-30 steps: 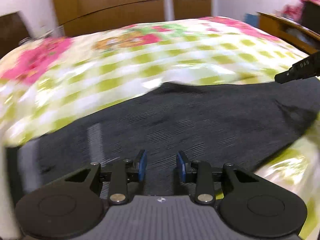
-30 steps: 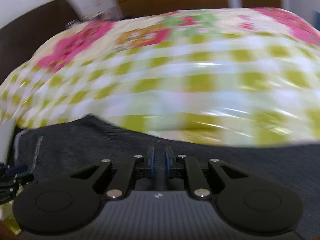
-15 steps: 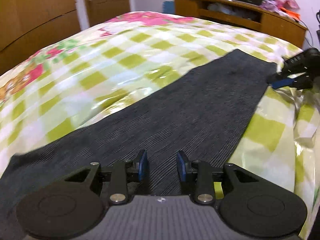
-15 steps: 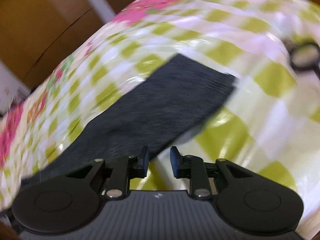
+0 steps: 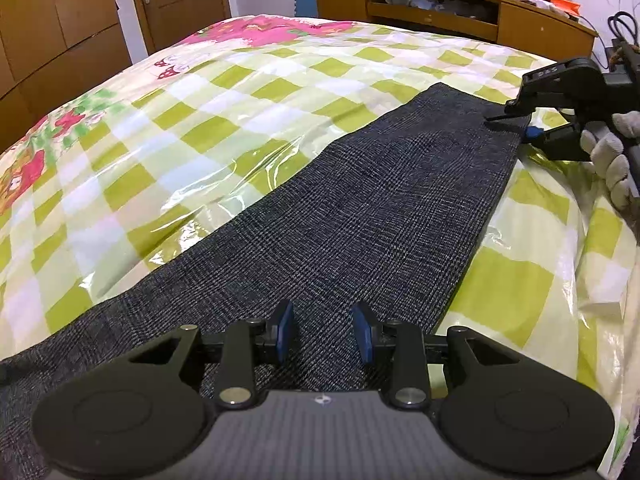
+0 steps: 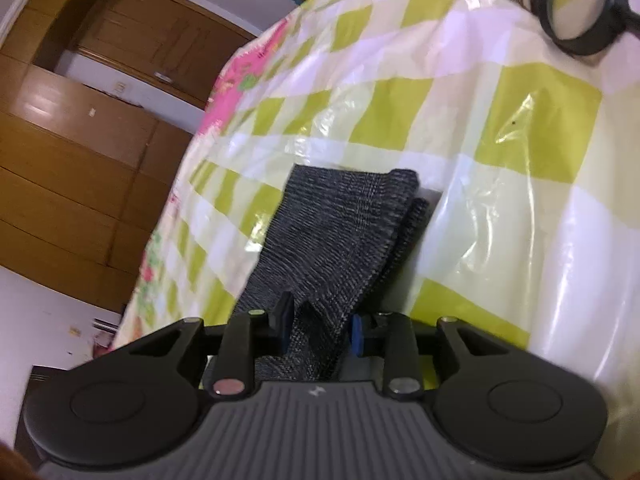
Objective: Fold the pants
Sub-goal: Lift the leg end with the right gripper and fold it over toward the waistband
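Note:
Dark grey checked pants (image 5: 360,220) lie flat and lengthwise on a bed with a green-and-white checked cover (image 5: 200,120). My left gripper (image 5: 322,334) hovers low over their near end, open, with cloth below the blue pads. At the far hem, a gloved hand (image 5: 608,160) holds my right gripper (image 5: 516,124). One finger is above the hem corner and one beside it. In the right wrist view the hem (image 6: 340,232) runs between the pads of the right gripper (image 6: 320,328). Its jaws are opening and do not pinch the cloth.
Clear plastic film (image 5: 240,184) wrinkles over the cover. A wooden shelf unit (image 5: 460,12) with clutter stands beyond the bed, and wooden wardrobe doors (image 5: 68,40) are at the left. A black round ring-shaped part (image 6: 580,8) shows at the top right of the right wrist view.
Both views have swung from across the bed to along the pants. The right gripper went from nearly shut to wider apart and now has the hem between its fingers. The left jaws kept their gap.

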The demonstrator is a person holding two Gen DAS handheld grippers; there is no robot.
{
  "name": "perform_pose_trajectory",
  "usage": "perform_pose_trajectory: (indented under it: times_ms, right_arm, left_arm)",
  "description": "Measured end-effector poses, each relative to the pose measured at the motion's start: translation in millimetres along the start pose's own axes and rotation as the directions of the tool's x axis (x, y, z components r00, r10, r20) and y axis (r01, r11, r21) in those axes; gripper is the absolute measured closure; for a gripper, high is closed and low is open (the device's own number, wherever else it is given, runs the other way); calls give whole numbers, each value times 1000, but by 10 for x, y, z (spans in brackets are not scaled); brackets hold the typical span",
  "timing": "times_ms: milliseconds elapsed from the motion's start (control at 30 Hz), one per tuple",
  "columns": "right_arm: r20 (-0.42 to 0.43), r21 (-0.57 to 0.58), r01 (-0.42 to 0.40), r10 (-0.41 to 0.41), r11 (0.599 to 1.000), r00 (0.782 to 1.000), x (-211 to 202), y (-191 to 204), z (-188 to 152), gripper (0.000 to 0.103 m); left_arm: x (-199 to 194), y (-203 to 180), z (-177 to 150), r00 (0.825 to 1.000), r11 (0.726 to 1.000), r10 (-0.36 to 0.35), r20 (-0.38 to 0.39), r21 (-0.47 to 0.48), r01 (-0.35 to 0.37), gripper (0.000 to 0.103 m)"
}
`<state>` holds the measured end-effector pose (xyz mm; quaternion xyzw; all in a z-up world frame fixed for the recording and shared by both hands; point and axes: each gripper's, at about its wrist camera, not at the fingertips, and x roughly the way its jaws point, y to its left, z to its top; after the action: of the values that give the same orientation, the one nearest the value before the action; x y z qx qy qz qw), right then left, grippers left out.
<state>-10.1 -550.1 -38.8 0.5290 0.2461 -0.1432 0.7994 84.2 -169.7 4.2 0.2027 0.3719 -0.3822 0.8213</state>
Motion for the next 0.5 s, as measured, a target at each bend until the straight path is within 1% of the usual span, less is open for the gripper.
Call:
perform_pose_trajectory:
  times_ms: [67, 133, 167, 200, 267, 300, 333, 367, 467, 500]
  right_arm:
    - [-13, -2, 15, -15, 1000, 1000, 79, -3, 2, 73]
    - [-8, -14, 14, -14, 1000, 1000, 157, 37, 13, 73]
    - [-7, -10, 6, -6, 1000, 1000, 209, 75, 25, 69]
    - [-7, 3, -7, 7, 1000, 1000, 260, 104, 36, 62]
    - [-15, 26, -47, 47, 999, 999, 363, 134, 20, 58]
    - [-31, 41, -44, 46, 998, 998, 435, 147, 4, 64]
    - [-33, 43, -21, 22, 999, 999, 465, 169, -7, 75]
    - [-36, 35, 1, 0, 999, 999, 468, 189, 3, 96]
    - [-8, 84, -67, 68, 994, 998, 289, 139, 101, 97]
    - [8, 58, -63, 63, 996, 998, 209, 155, 141, 98]
  left_arm:
    - [26, -2, 9, 1000, 1000, 2, -5, 0, -2, 57]
    - [24, 0, 25, 1000, 1000, 3, 0, -11, -3, 57]
    - [27, 0, 31, 1000, 1000, 1, 3, -16, -1, 57]
    - [37, 5, 30, 1000, 1000, -3, 1, -25, 3, 57]
    - [79, 2, 31, 1000, 999, -9, -8, -40, 9, 57]
    - [97, -11, 35, 1000, 999, -10, -9, -42, 10, 57]
    - [116, -36, 46, 1000, 999, -12, -11, -41, 11, 57]
    - [128, -61, 62, 1000, 999, -14, -9, -39, 14, 57]
    - [170, -158, 140, 999, 998, -50, 3, -35, 50, 57]
    - [189, -201, 167, 997, 997, -71, 9, -39, 71, 57]
